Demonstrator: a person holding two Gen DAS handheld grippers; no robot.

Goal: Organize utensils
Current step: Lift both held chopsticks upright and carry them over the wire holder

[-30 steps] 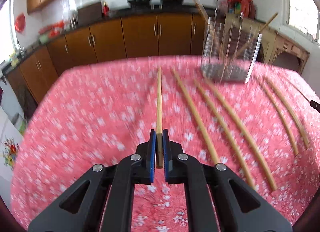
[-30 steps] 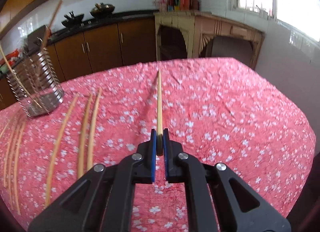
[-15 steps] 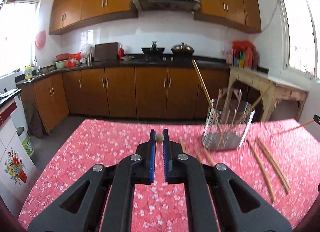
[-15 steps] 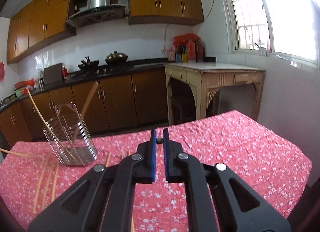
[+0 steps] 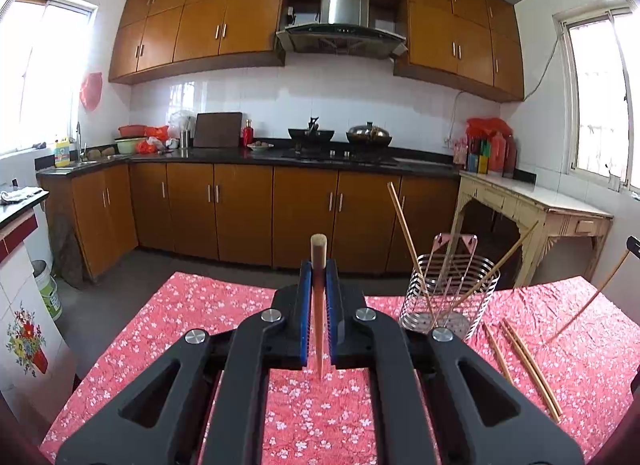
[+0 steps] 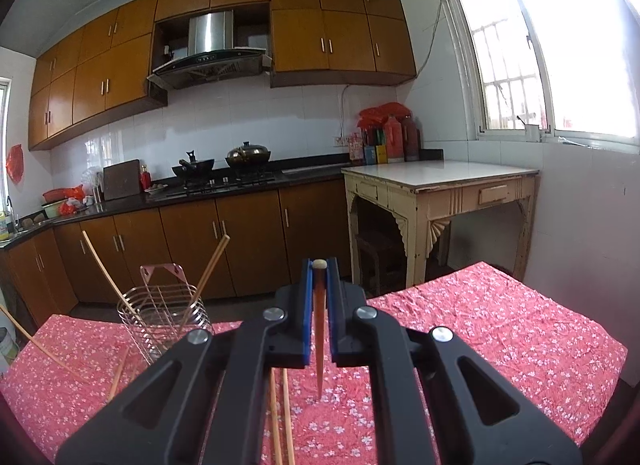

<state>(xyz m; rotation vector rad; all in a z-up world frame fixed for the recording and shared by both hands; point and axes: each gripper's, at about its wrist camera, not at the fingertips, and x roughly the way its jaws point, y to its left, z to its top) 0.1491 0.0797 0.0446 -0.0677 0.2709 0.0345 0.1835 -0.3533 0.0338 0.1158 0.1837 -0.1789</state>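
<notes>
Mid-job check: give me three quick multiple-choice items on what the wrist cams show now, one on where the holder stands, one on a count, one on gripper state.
1. Seen from the left wrist, the wire holder stands
A. right of the gripper
B. left of the gripper
C. off the table

2. How many chopsticks stand in the holder?
A. none
B. two
C. five

3. The left gripper is
A. open and empty
B. shut on a spoon
C. shut on a chopstick

Answers:
1 A: the holder sits on the red cloth to the right of the fingers.
2 B: two sticks lean out of it, one to each side, in both views.
3 C: the blue pads clamp a chopstick; the right gripper clamps another chopstick.
</notes>
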